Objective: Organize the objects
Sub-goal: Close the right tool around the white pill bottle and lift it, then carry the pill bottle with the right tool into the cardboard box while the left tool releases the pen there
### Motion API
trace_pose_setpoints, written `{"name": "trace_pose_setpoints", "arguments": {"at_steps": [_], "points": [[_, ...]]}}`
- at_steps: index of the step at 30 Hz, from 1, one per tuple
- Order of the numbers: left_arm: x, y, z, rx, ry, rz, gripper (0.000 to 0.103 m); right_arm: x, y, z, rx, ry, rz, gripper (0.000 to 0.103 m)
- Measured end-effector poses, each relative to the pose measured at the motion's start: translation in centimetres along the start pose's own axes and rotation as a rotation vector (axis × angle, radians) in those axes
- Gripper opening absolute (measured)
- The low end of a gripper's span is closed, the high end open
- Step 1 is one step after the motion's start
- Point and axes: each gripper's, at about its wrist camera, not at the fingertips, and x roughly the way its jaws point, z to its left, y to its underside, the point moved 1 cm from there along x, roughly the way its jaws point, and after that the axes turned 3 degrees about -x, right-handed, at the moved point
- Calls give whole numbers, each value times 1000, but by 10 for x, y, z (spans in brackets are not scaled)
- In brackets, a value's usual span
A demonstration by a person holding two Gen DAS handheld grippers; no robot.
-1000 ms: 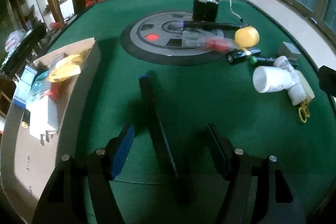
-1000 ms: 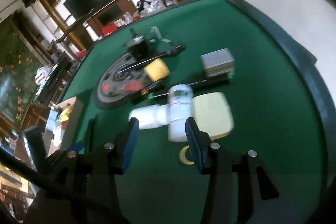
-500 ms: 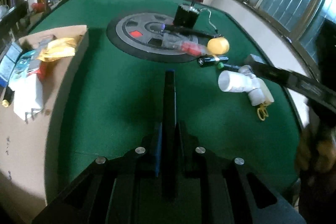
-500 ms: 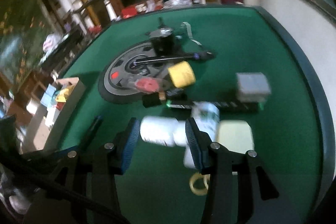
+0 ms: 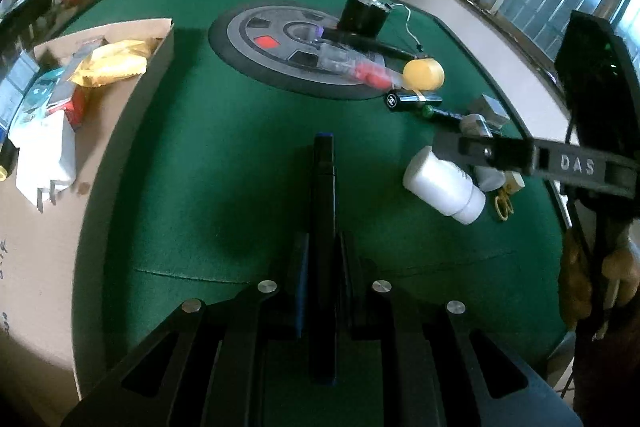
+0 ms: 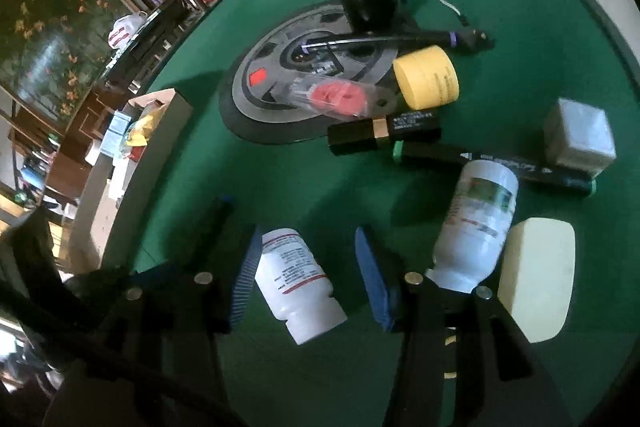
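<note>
Left wrist view: left gripper clamped on a black bar with a blue tip, over the green table. "DAS" reads on the right gripper's arm. Right gripper, jaws apart, straddles a white bottle lying on the felt; its label print is illegible. A second bottle's cap is hidden behind the finger.

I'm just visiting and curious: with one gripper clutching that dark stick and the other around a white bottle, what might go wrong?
The marker is pinched near its rear, so it might swivel. The right hand-held gripper is open around a round bottle lying flat; it may roll or bump the neighbouring second bottle.
</note>
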Motion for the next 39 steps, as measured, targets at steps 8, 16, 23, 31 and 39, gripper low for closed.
{"name": "trace_pose_setpoints", "arguments": {"at_steps": [8, 16, 23, 31, 39], "points": [[6, -2, -9, 41, -53, -46, 11, 4, 24, 40, -169, 152, -25, 47], [-7, 1, 4, -14, 24, -78, 11, 2, 36, 37, -104, 218, -19, 33], [-75, 3, 14, -33, 101, -212, 12, -30, 34, 48, -30, 106, -101, 33], [-139, -12, 79, -128, 3, -309, 12, -37, 7, 100, -9, -91, -129, 33], [-120, -15, 153, -162, -189, -211, 12, 6, -18, 169, -62, -155, -88, 33]]}}
